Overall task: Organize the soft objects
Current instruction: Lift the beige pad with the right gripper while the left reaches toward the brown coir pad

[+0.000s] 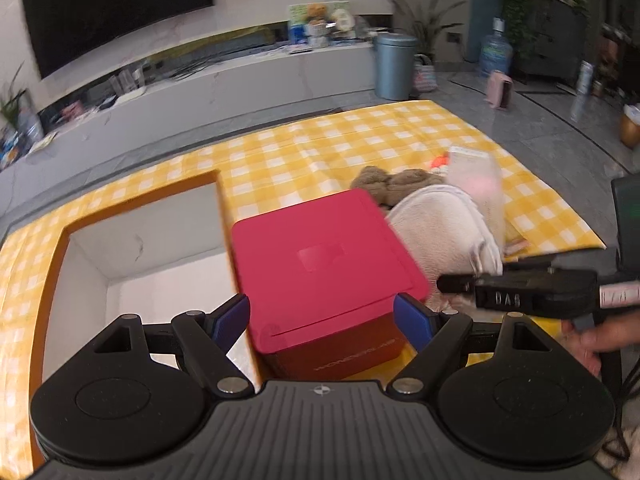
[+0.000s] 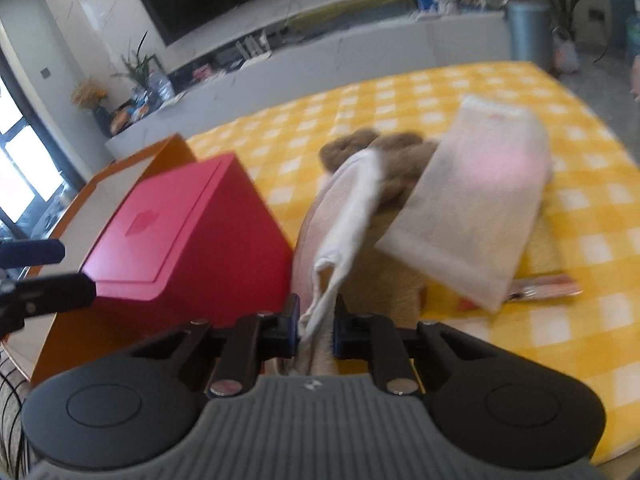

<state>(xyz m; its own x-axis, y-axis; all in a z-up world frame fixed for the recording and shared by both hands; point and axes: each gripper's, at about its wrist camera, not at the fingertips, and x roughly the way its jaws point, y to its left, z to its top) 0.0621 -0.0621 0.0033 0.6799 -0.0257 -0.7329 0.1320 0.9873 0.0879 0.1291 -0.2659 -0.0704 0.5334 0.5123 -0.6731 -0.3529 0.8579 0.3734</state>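
Jaws of your right gripper [image 2: 316, 326] pinch the white cloth [image 2: 352, 216] beside the red box [image 2: 180, 232]; jaws of your left gripper [image 1: 322, 320] spread apart around that box, on the yellow checked worktop [image 2: 440, 100].

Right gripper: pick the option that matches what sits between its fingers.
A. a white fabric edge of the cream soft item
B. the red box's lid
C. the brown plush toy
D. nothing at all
A: in the right wrist view the right gripper has its narrow jaws closed on the white fabric edge, while the brown plush toy and red box lie apart from it.
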